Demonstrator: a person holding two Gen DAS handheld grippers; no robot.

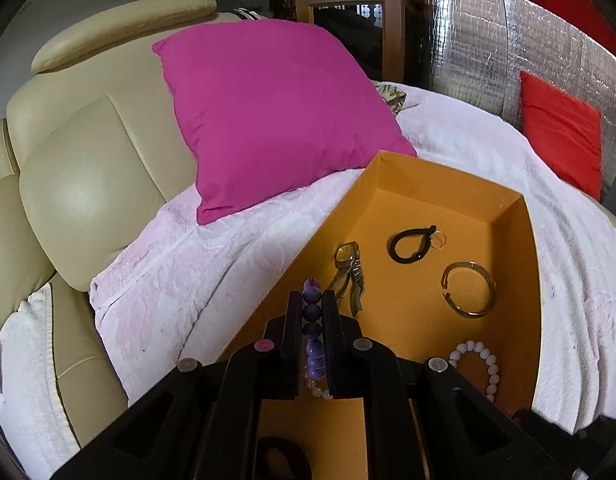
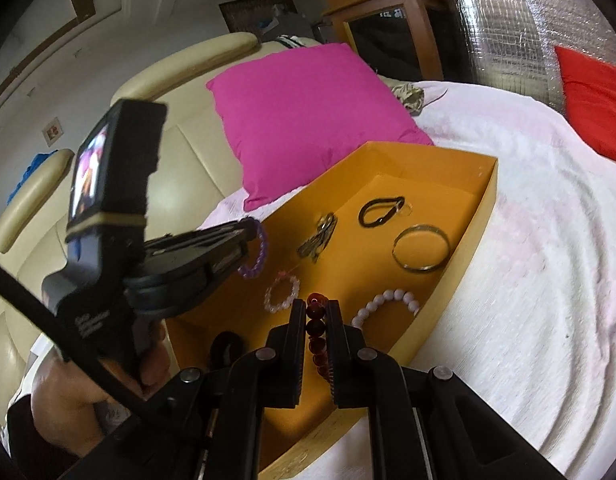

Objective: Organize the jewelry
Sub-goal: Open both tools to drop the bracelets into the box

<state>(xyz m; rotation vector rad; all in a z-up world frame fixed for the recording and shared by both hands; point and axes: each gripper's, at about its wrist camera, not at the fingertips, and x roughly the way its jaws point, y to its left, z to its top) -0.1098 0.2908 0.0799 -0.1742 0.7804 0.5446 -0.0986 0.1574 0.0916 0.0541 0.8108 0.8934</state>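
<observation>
While we hover both tongs over the orange box [image 1: 448, 184] on the white blanket [image 1: 228, 264], quick rundown:
Left gripper [image 1: 312, 300]: pinching our purple bead bracelet [image 1: 311, 312] at the box's left edge.
Right gripper [image 2: 317, 308]: clamped on our dark red bead bracelet [image 2: 316, 332] near the front edge.
Box floor: watch [image 1: 348, 268], gold bangle [image 1: 470, 289], black loop [image 1: 411, 245], white bead bracelet [image 1: 482, 364].

Both wrist views look steeply down, close over the shallow orange cardboard box [image 1: 524, 240] [image 2: 484, 184]; the right view, from farther right, also catches the left gripper [image 2: 252, 236]. Both share the magenta pillow [image 1: 276, 112] [image 2: 308, 120].
</observation>
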